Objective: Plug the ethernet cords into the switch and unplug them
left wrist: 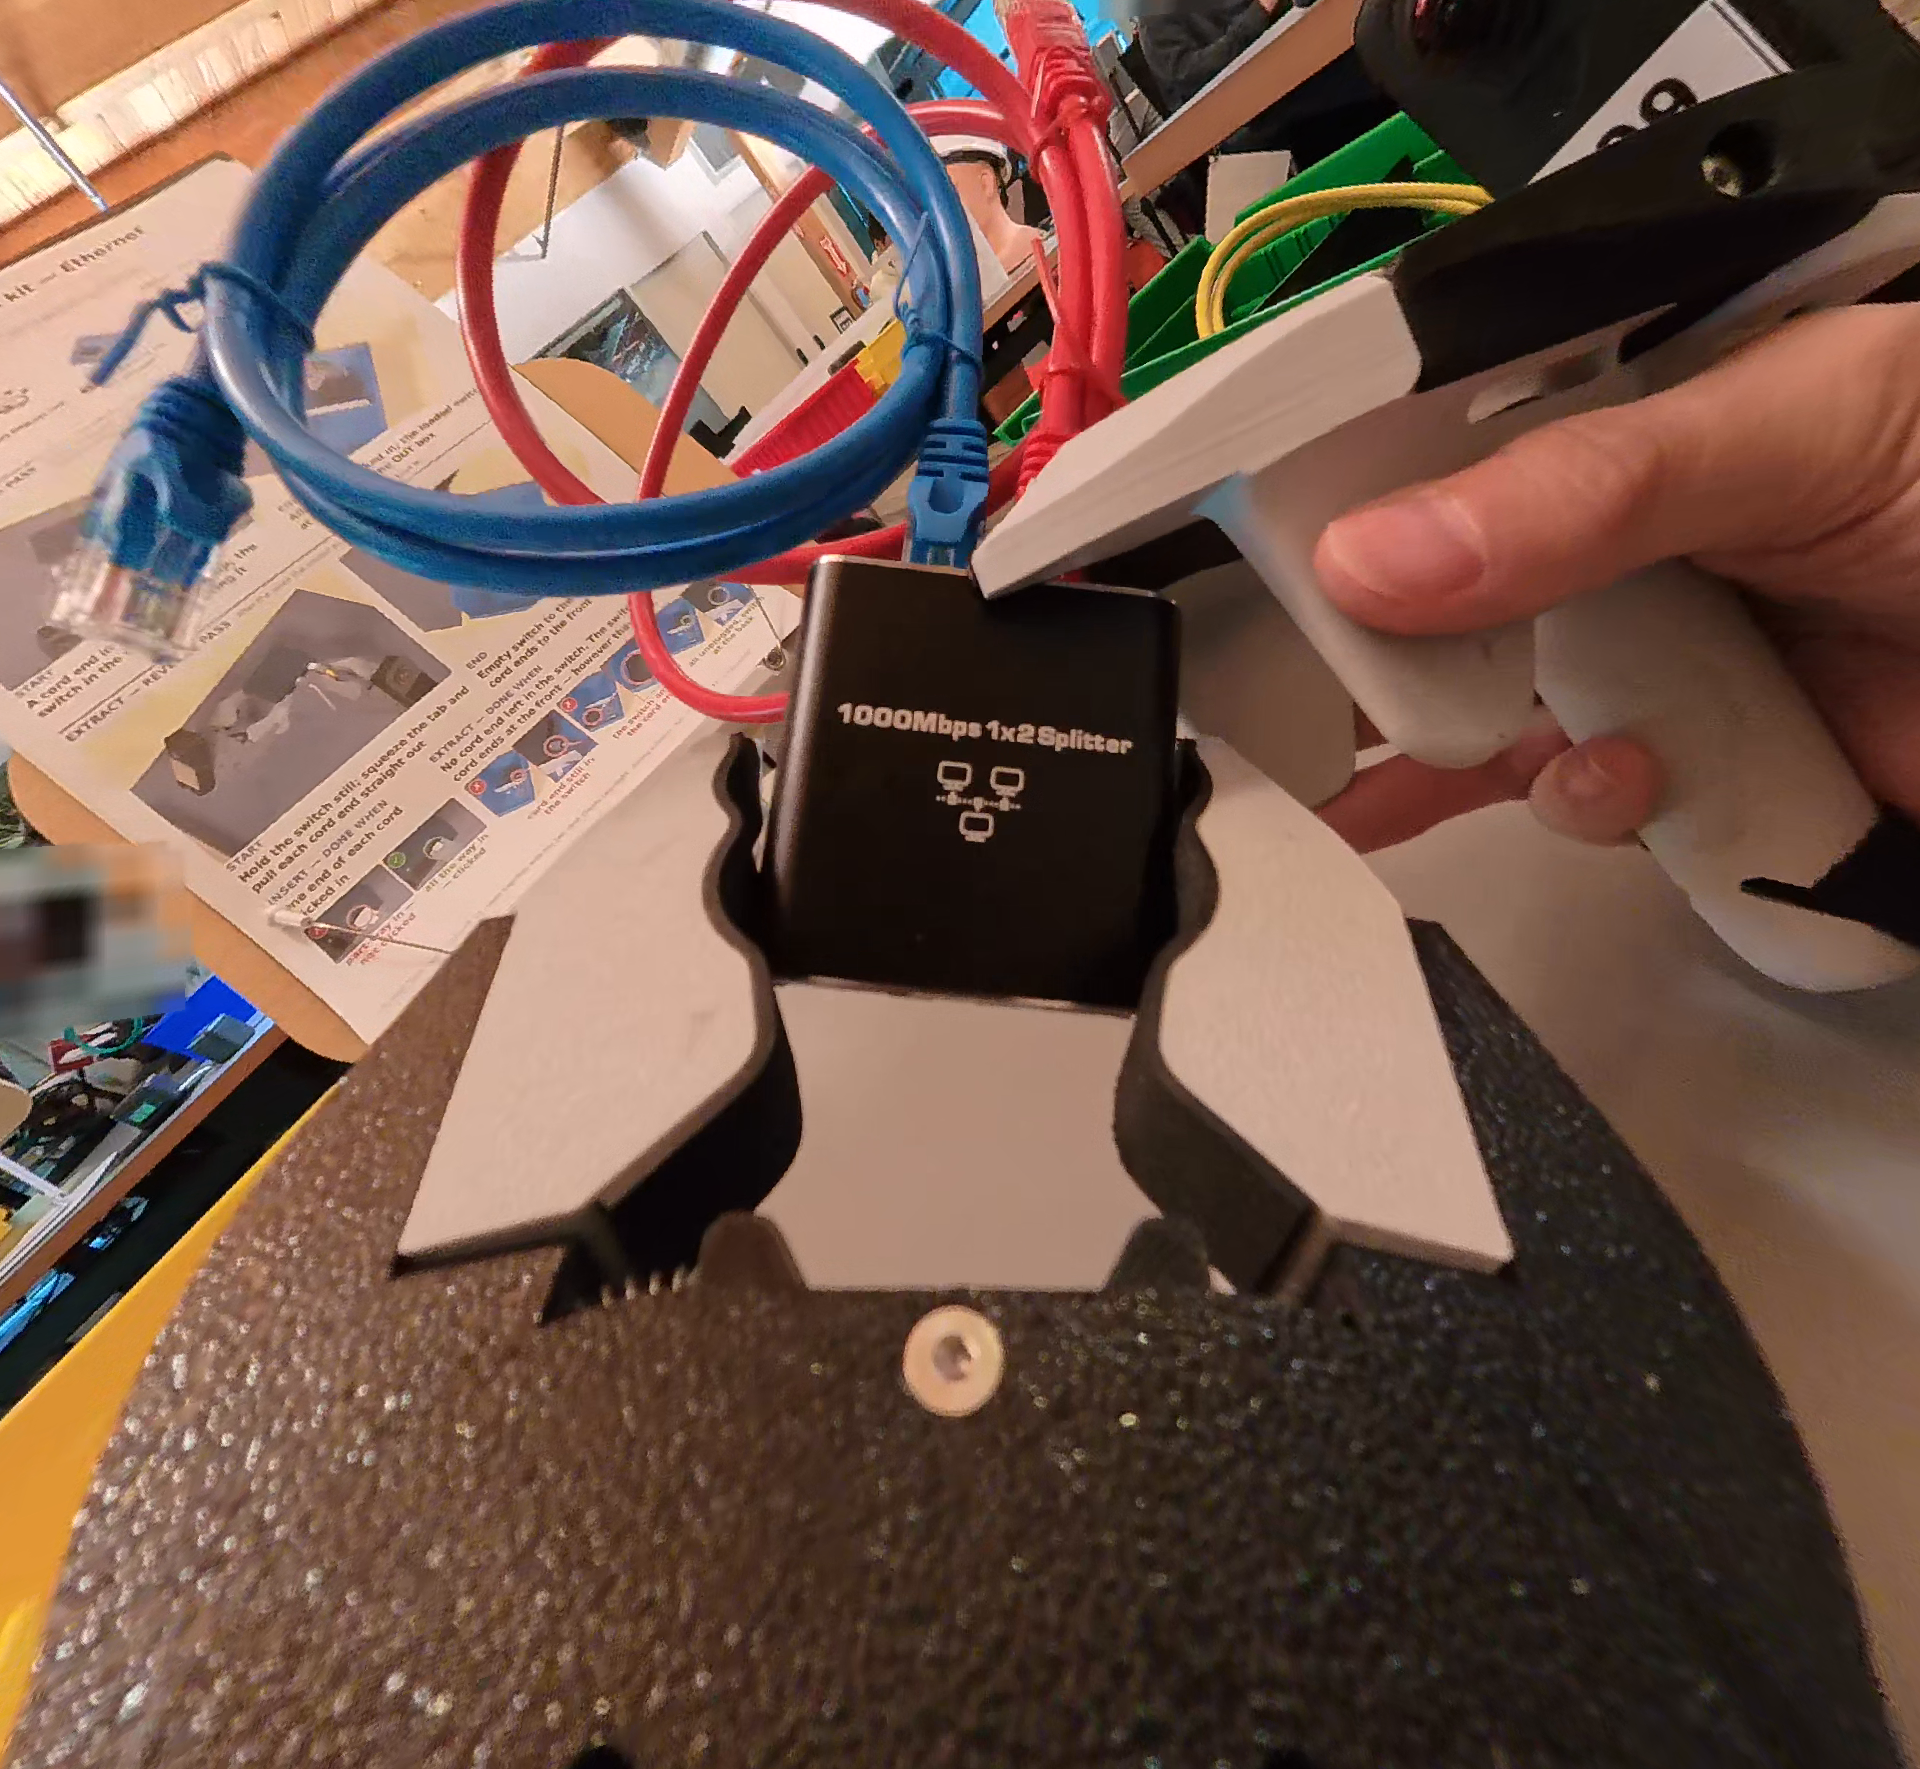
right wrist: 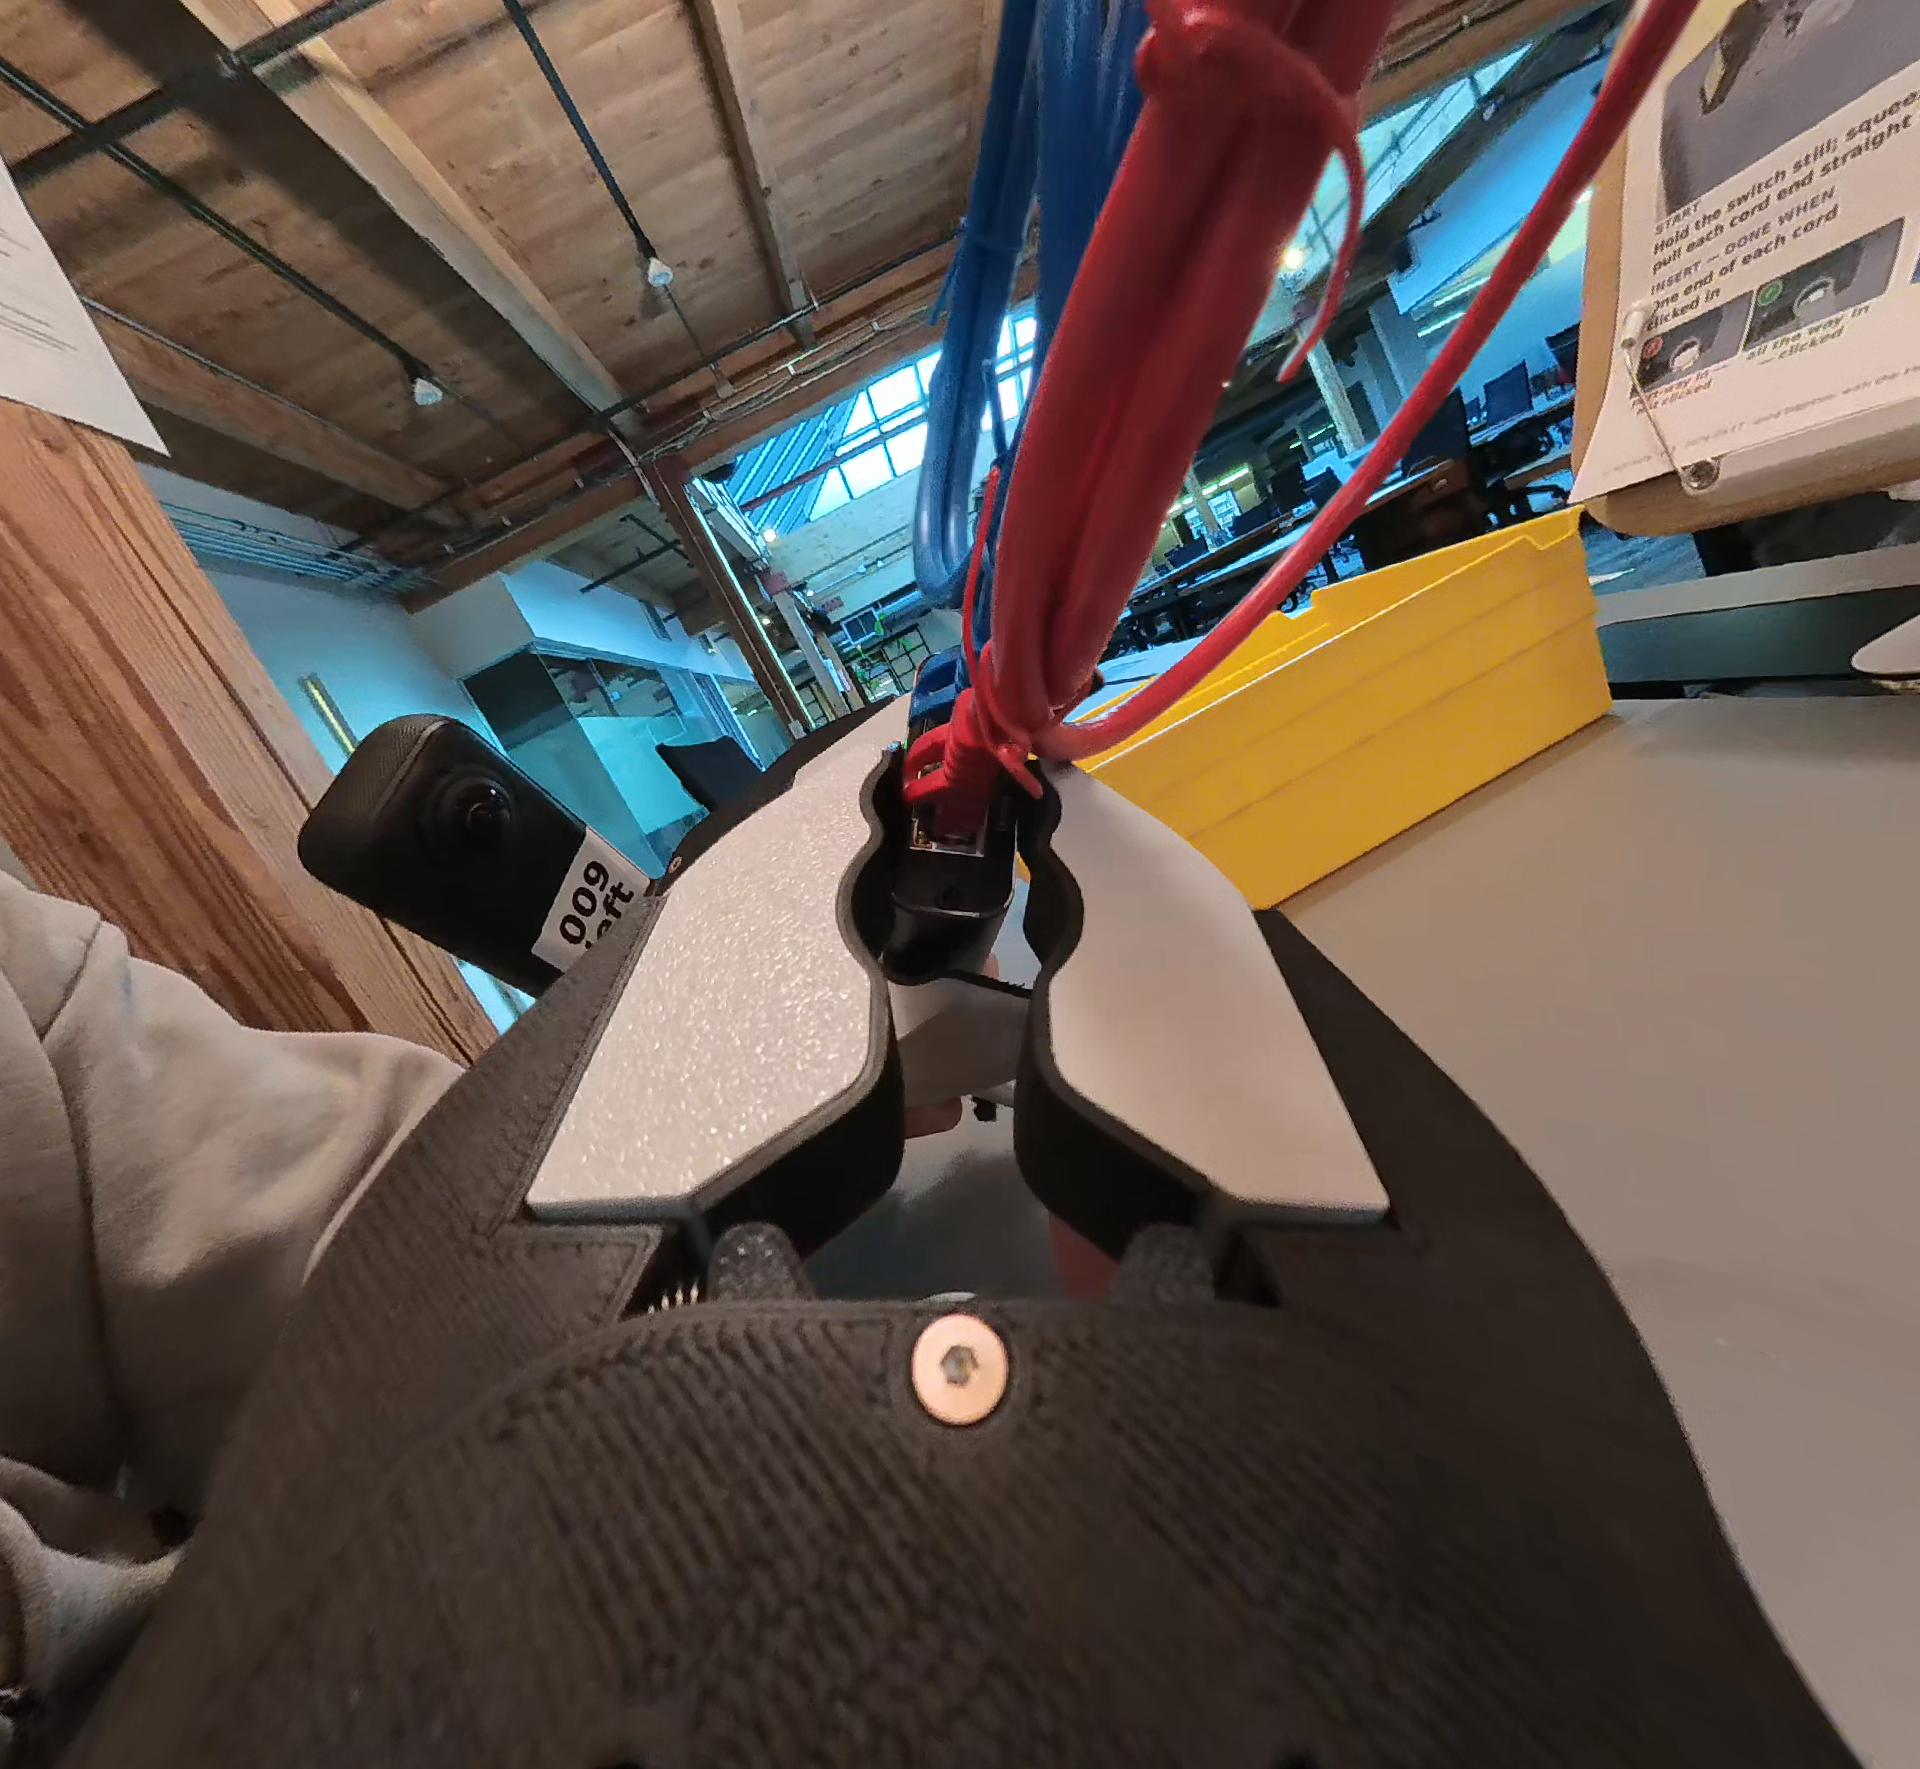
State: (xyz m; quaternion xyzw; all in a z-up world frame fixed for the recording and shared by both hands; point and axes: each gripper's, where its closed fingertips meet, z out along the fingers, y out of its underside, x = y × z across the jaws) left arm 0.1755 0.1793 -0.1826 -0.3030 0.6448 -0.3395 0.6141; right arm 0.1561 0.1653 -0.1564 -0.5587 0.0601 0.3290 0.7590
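My left gripper [left wrist: 966, 784] is shut on the black switch [left wrist: 977, 836] and holds it upright above the table. A coiled blue cord [left wrist: 582, 535] has one plug [left wrist: 948, 493] in the switch's top; its other plug [left wrist: 135, 566] hangs free at the left. A coiled red cord [left wrist: 1081, 265] rises beside it, one plug [left wrist: 1039, 15] free at the top. My right gripper [right wrist: 961, 784] comes in from the right [left wrist: 1143, 462]. It is closed around the red cord's plug [right wrist: 951, 789] at the switch's [right wrist: 951, 898] port. The cords [right wrist: 1143, 369] hang in front of the right camera.
A printed instruction sheet on cardboard [left wrist: 312, 680] stands behind the cords. A green bin [left wrist: 1299, 265] with a yellow cable and a red bin [left wrist: 821, 410] lie behind the switch. A yellow bin [right wrist: 1403, 680] sits on the grey table [right wrist: 1662, 992]. A wooden post [right wrist: 104, 732] stands left. Both grippers' tips are close together, under 4 cm apart.
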